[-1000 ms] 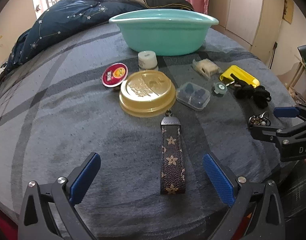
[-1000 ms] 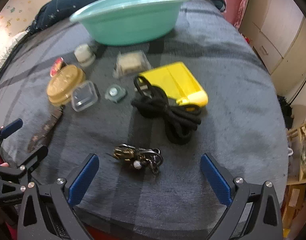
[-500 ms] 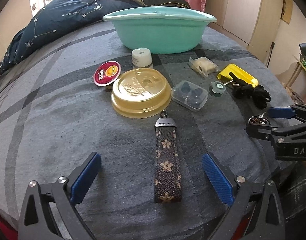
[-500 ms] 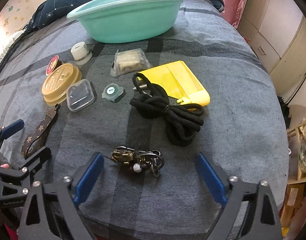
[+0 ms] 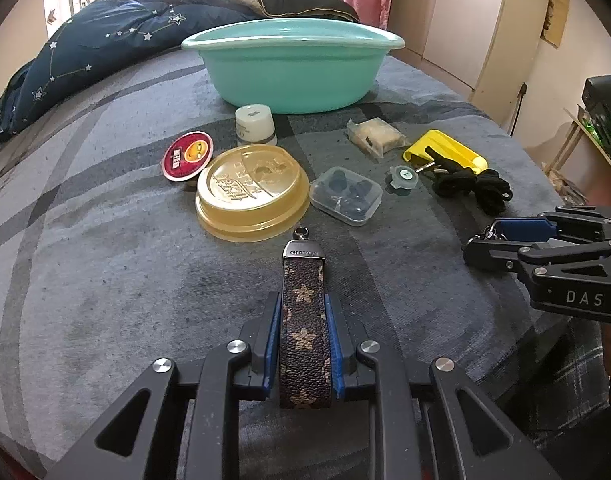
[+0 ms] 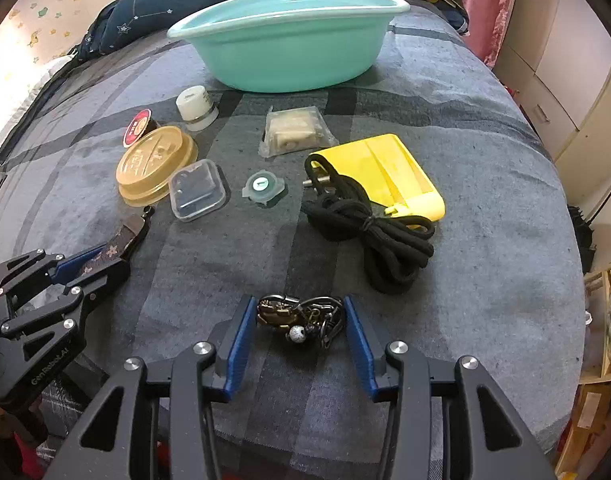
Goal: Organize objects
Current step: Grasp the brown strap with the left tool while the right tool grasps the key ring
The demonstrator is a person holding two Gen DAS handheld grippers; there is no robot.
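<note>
- While both grippers reach down over the grey bedspread [image 5: 105, 264], ten loose things lie on it, one of each, near one teal basin [image 5: 293, 76].
- Left gripper [image 5: 303, 316]: its jaws have just closed tight; the blue pads [image 5: 274, 336] press both edges of the brown flower-print strap [image 5: 305, 320].
- Right gripper [image 6: 299, 320]: its jaws have just been narrowing, half-wide; the key bunch [image 6: 301, 316] sits between them, contact unclear.
- Far of the key bunch lie a black cord [image 6: 377, 236] and a yellow case [image 6: 385, 172].
</note>
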